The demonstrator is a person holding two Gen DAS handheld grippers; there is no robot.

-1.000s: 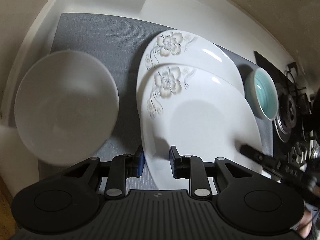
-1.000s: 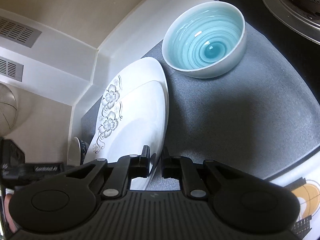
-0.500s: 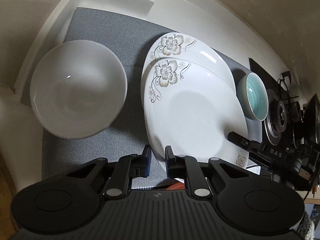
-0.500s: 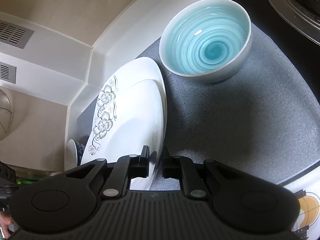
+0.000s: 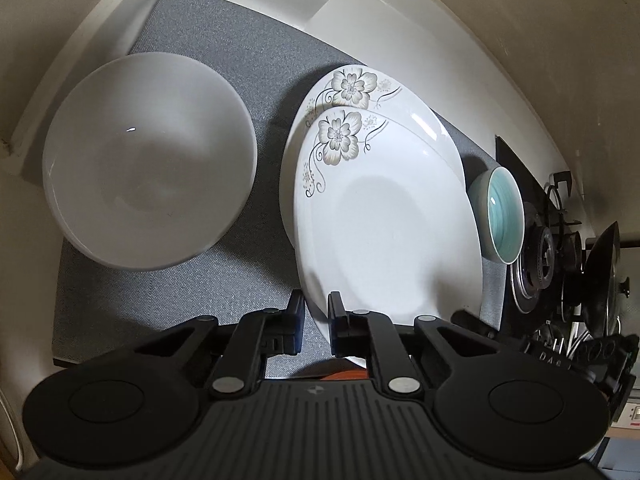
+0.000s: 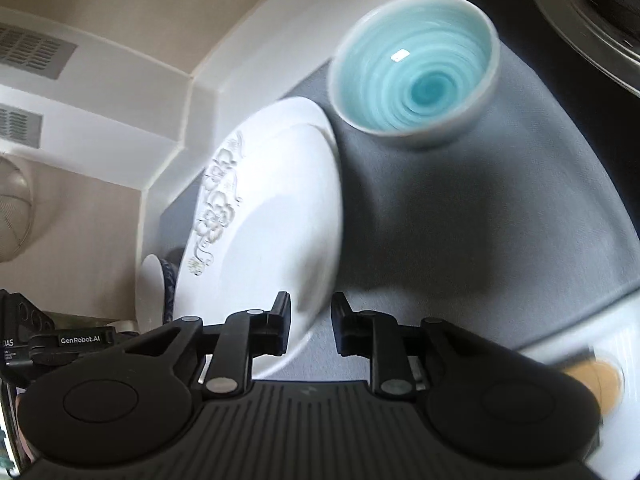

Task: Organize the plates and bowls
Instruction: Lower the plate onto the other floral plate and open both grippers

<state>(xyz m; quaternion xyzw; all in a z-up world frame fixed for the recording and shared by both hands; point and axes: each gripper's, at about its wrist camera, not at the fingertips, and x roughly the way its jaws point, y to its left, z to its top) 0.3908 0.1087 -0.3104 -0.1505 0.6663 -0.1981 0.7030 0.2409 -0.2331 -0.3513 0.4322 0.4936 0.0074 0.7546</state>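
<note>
Gripping the near rim of the top floral plate [image 5: 384, 220], the left gripper [image 5: 316, 322] held its jaws pinched on the edge, centre-low in the left wrist view. That plate lay on a second floral plate [image 5: 404, 100] upon the grey mat [image 5: 192, 296]; white bowl [image 5: 148, 164] at left, teal bowl [image 5: 498, 216] at right.

Right wrist view, blurred: right gripper [image 6: 310, 320] jaws spread astride the plate rim, apparently not clamped. Glazed, stiff, slippery, breakable; best taken by the rim.
</note>
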